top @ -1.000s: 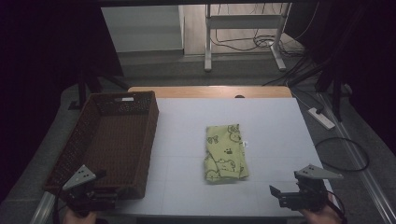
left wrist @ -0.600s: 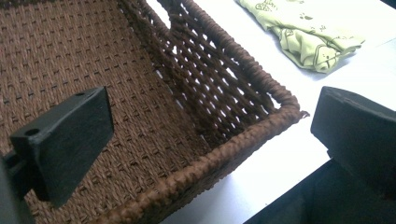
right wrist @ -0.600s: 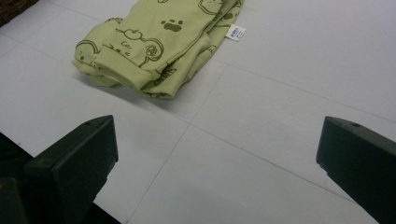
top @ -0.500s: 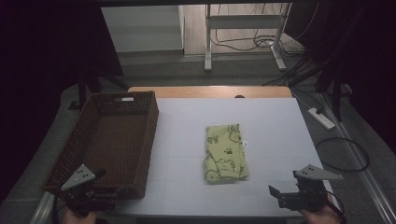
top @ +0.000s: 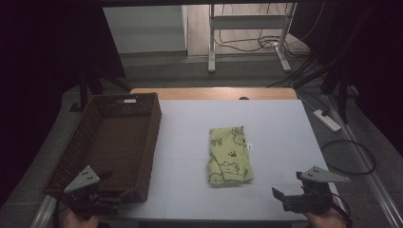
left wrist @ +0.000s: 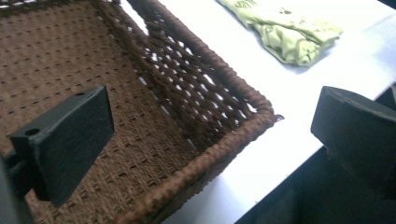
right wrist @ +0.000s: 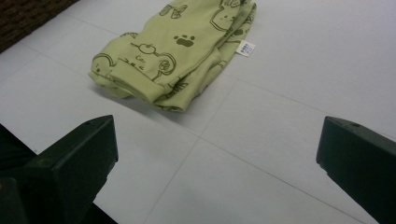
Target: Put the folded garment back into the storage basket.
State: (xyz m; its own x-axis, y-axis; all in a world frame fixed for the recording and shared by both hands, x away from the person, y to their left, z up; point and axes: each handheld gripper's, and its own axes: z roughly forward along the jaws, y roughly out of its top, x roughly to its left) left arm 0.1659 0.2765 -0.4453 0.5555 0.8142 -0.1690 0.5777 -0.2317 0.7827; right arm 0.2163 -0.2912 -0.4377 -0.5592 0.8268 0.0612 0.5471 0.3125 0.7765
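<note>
High view: your left gripper (top: 111, 205) sits low at the table's near edge, jaws spread, beside the wicker basket's (top: 142, 124) near corner. Your right gripper (top: 281, 198), likewise released, hovers at the near right. Beyond it, mid-table, lies the folded green garment (top: 228, 156).

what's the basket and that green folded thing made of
Basket: looks like woven wicker or rattan, dark brown, matte; open weave with gaps in the walls. Green folded cloth: soft knit fabric, probably cotton, with printed animal figures, a ribbed hem and a small sewn tag.
</note>
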